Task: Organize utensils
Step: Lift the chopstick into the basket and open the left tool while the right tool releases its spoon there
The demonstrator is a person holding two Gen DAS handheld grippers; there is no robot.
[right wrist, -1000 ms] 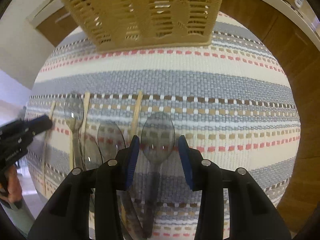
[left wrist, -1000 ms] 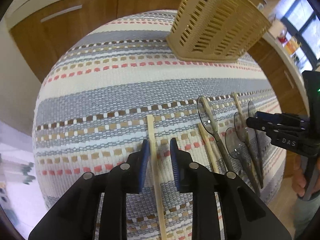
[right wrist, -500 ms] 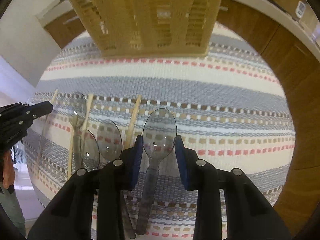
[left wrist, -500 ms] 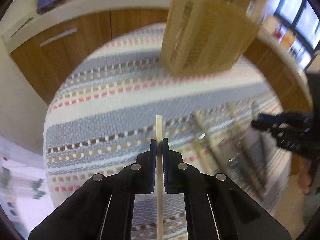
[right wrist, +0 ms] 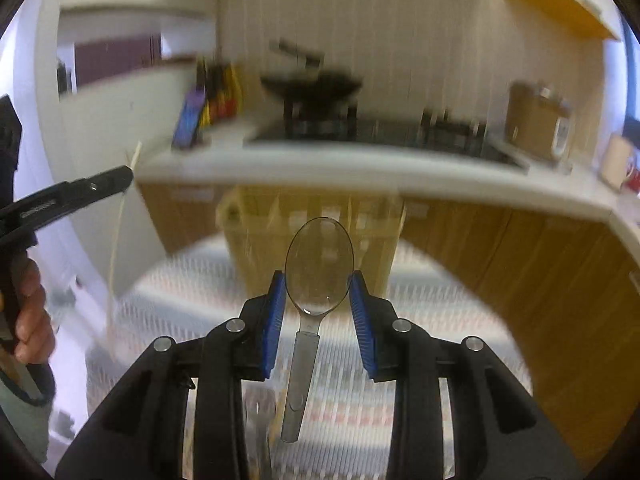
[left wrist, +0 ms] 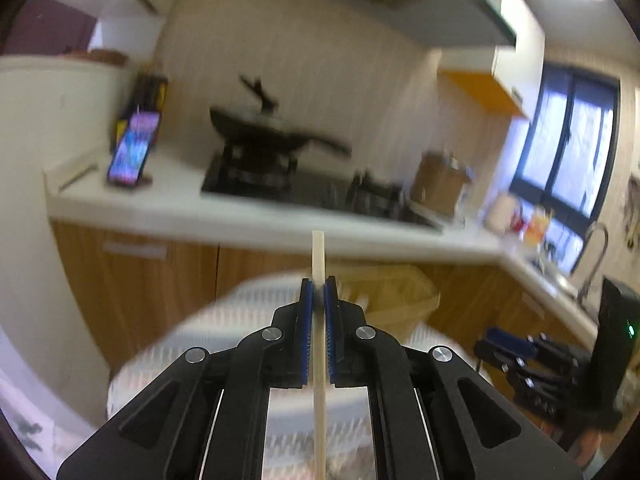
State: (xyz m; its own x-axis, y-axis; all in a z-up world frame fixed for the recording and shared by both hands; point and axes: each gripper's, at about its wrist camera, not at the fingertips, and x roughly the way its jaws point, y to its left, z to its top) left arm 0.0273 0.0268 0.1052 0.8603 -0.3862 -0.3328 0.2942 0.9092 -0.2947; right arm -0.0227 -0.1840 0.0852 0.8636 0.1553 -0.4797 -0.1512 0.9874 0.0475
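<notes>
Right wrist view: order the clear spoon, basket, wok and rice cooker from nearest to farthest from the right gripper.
1. clear spoon, between the right gripper pads.
2. basket, just ahead on the mat.
3. wok and rice cooker, on the far counter; too close to call.

Between the matt black plastic left gripper's point(left wrist: 319, 292) ribbed blue pads sits a pale, matt wooden chopstick point(left wrist: 319, 360). The right gripper point(right wrist: 318, 292) pinches a glossy clear plastic spoon point(right wrist: 319, 266). Ahead of it stand a slotted tan plastic basket point(right wrist: 256, 240) and coarse woven striped cloth point(right wrist: 420, 320).
</notes>
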